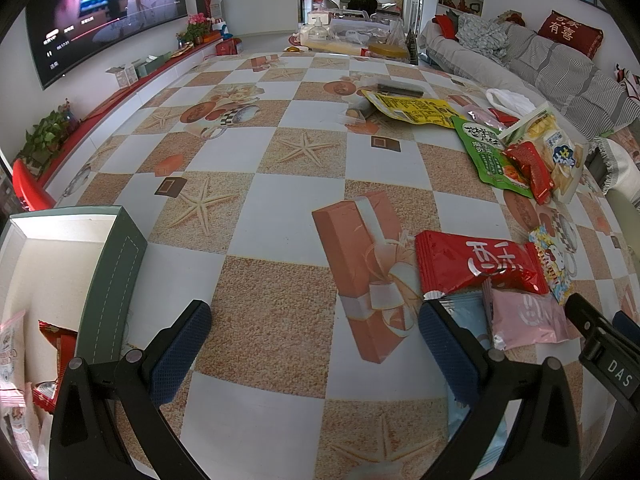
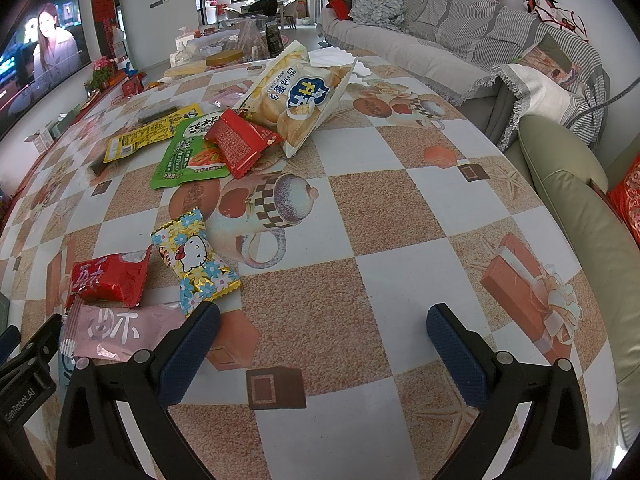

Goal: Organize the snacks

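Left wrist view: your left tool [image 1: 314,346] stands wide open and holds nothing, its pads over bare surface [image 1: 256,208]. At its left, the box [image 1: 108,296] sits at the near edge with several packets inside. The right pad [image 1: 444,344] lies over the edge of a blue packet [image 1: 468,320]. Just beyond, a pink packet [image 1: 528,320] overlaps a red packet [image 1: 476,264], and a Hello Kitty packet [image 1: 550,260] lies beside them. Your right tool's finger [image 1: 592,328] shows at the pink packet's right end.

Right wrist view: your right tool [image 2: 322,340] is likewise wide open and empty, over bare surface. Its left pad [image 2: 188,352] sits just beside the pink packet and the Hello Kitty packet; contact cannot be confirmed.

Farther out, a second cluster lies well apart: a green pouch [image 2: 188,152], a small red packet [image 2: 240,140] on top of it, a large bun bag [image 2: 300,92] and a yellow pouch [image 2: 148,132] behind. At the far end of the surface stand bottles and containers [image 1: 344,32].
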